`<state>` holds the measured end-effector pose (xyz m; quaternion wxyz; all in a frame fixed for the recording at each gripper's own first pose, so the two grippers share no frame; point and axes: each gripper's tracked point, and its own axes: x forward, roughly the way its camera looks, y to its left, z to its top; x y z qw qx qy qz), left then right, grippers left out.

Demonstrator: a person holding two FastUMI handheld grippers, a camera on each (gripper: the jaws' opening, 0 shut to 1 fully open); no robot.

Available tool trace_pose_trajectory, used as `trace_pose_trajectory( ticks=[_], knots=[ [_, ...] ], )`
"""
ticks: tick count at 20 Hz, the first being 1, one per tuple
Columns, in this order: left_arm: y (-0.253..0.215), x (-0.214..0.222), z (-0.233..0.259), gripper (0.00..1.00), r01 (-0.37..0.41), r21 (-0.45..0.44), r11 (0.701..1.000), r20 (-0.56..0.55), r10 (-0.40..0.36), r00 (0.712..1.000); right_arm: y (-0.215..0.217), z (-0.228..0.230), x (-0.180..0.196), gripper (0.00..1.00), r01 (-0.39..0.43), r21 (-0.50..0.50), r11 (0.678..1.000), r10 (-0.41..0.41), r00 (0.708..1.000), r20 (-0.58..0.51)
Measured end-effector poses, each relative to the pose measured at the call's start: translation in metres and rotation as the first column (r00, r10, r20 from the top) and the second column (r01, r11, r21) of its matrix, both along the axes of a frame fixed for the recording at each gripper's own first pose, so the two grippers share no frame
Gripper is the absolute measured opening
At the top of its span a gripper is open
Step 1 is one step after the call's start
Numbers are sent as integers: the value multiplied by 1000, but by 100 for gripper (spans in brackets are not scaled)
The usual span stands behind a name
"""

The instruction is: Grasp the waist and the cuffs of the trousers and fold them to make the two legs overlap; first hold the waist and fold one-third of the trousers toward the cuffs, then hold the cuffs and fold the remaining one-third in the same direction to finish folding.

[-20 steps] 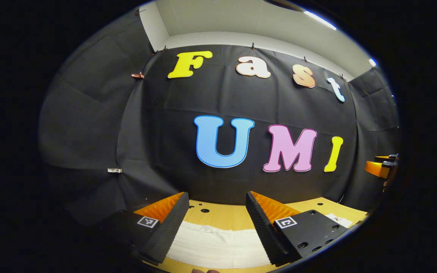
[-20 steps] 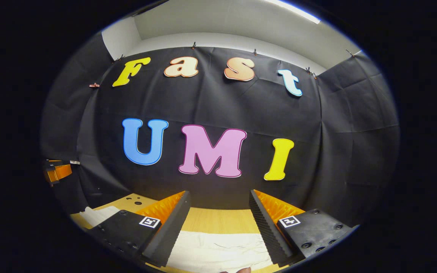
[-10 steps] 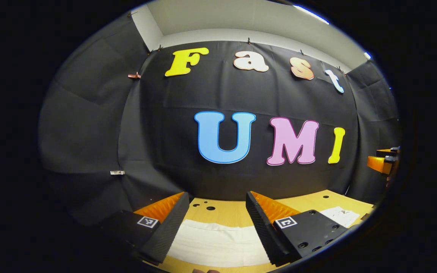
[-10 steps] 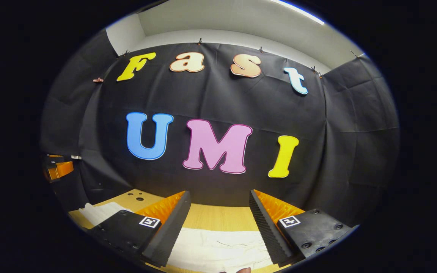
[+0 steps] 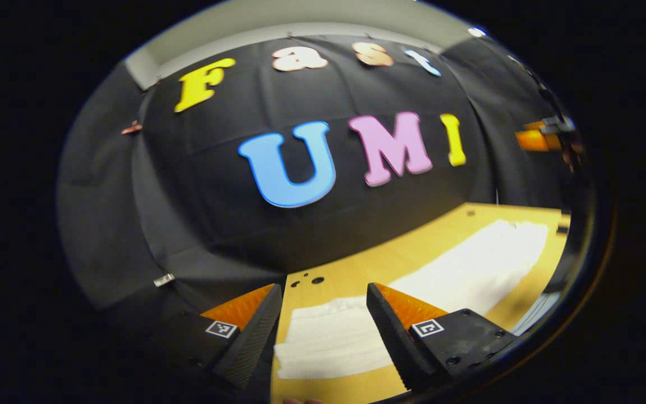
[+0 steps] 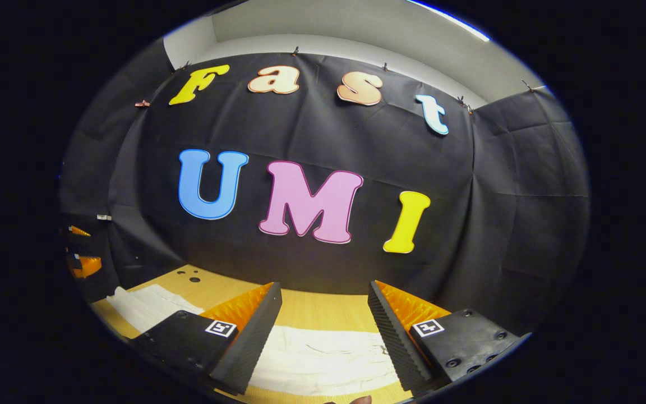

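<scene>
Since half a second ago, the left gripper's camera has swung hard and tilted, so the pale wooden tabletop [image 5: 356, 275] and the long white cloth trousers [image 5: 469, 269] now stretch away to its right, slightly blurred, while the right gripper view has dipped only a little. The trousers lie flat as a long band across the table, one end under the left gripper [image 5: 323, 331] and the other under the right gripper [image 6: 323, 336]. Both claws stand wide apart, holding nothing, each hovering over its end of the cloth. I cannot tell which end is the waist. The risk, I judge, is that the tilted left claw pinches just the top layer or bunches the cloth, so the legs slide out of line. Small round holes in the tabletop [image 5: 317, 279] sit near the left end; nothing lies in the way. The right gripper also shows far off at the left gripper view's edge [image 5: 536, 137].
</scene>
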<state>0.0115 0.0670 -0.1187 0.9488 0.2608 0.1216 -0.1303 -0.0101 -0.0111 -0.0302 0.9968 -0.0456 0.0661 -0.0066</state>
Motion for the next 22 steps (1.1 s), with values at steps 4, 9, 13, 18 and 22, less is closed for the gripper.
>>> trace_pose_trajectory(
  ticks=[4, 9, 13, 18, 22],
  knots=[
    [31, -9, -71, 96, 198, 282, 939, -158, -158, 975, -9, -6, -4, 96, 37, -34, 999, -38, 999, -28],
    [68, -27, -159, 97, 426, 429, 797, -423, -239, 874, -27, -10, -16, 98, 99, -53, 994, -102, 993, -58],
    [109, -28, -208, 96, 515, 526, 677, -554, -186, 811, -60, -20, -40, 98, 149, -72, 986, -154, 984, -85],
    [116, -11, -228, 96, 571, 613, 546, -593, -160, 789, -74, -29, -46, 98, 174, -99, 980, -185, 976, -114],
    [117, 13, -237, 93, 578, 647, 497, -601, -134, 788, -90, -45, -50, 98, 194, -158, 968, -217, 965, -145]
  ],
)
